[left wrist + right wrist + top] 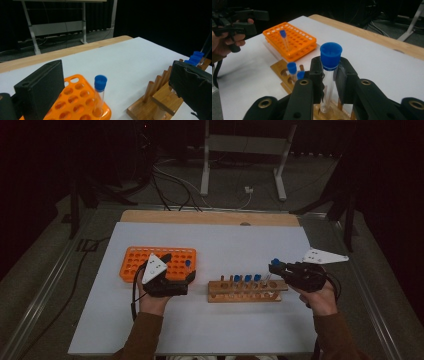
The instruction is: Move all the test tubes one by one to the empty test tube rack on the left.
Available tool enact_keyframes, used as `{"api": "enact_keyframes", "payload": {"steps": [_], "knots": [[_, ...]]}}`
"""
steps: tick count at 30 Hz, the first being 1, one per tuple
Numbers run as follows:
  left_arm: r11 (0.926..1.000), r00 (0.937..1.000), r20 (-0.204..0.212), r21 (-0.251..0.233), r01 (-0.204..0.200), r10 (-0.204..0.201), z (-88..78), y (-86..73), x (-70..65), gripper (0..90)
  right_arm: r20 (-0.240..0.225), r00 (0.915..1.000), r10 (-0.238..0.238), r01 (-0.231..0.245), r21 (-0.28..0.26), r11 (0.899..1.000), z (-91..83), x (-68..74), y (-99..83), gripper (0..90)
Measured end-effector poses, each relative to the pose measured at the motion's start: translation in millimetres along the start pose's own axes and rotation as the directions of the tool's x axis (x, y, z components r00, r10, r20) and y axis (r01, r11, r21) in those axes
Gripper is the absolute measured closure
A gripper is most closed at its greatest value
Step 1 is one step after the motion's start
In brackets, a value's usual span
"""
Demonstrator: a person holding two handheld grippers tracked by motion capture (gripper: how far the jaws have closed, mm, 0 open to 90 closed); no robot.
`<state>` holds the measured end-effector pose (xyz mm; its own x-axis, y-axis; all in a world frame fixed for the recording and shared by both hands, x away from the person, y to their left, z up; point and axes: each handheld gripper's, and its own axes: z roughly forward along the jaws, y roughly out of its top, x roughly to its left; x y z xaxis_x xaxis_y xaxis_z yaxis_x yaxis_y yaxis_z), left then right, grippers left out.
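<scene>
Right hand-held gripper [329,82] is clamped on a clear tube with a blue cap [331,53], lower end at the wooden rack [247,291]. Judgement: lift straight up, clear of the neighbouring caps, before crossing to the orange plastic rack [134,261]. Left hand-held gripper [176,270] hangs open by that rack on the white bench [235,245].

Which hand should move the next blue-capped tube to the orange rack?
Right. The right gripper is already shut on a clear blue-capped test tube above the wooden rack. The left gripper is open beside the orange plastic rack, holding nothing.
</scene>
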<state>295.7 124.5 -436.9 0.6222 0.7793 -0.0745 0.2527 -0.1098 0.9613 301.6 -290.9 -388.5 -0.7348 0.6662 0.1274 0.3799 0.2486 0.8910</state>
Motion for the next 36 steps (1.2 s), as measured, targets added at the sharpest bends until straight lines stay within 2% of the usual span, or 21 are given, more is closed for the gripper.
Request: {"api": "enact_keyframes", "payload": {"steps": [9, 13, 17, 25, 28, 36], "knots": [[0.9997, 0.9993, 0.031, 0.007, -0.022, 0.022, 7.5, 14.3, -11.2, 2.4, 0.024, 0.9997, -0.008, 0.009, -0.018, 1.0, 12.0, 0.4, 20.4, 77.1], [0.9993, 0.999, 0.039, 0.027, -0.024, 0.023, 14.9, 19.2, -16.9, 4.8, 0.01, 0.9997, -0.023, 0.023, -0.014, 1.0, 25.4, 6.4, 28.4, 77.1], [0.9996, 0.9983, 0.056, 0.023, -0.019, 0.018, 20.9, 21.0, -21.9, 6.3, -0.009, 0.9991, -0.04, 0.04, -0.012, 0.999, 39.8, 14.9, 35.3, 77.1], [0.999, 0.996, 0.089, 0.044, -0.004, 0.001, 32.0, 20.3, -28.7, 11.6, -0.036, 0.9979, -0.054, 0.054, -0.01, 0.999, 57.2, 26.3, 43.0, 77.0], [0.9987, 0.9933, 0.115, 0.049, -0.01, 0.004, 36.1, 19.1, -31.9, 16.2, -0.048, 0.9973, -0.056, 0.056, -0.01, 0.998, 64.3, 31.6, 45.0, 77.0], [0.9981, 0.9918, 0.123, 0.047, -0.041, 0.035, 40.3, 19.8, -43.7, 25.0, -0.095, 0.9929, -0.072, 0.073, 0.008, 0.997, 85.8, 51.1, 47.9, 77.0]]}}
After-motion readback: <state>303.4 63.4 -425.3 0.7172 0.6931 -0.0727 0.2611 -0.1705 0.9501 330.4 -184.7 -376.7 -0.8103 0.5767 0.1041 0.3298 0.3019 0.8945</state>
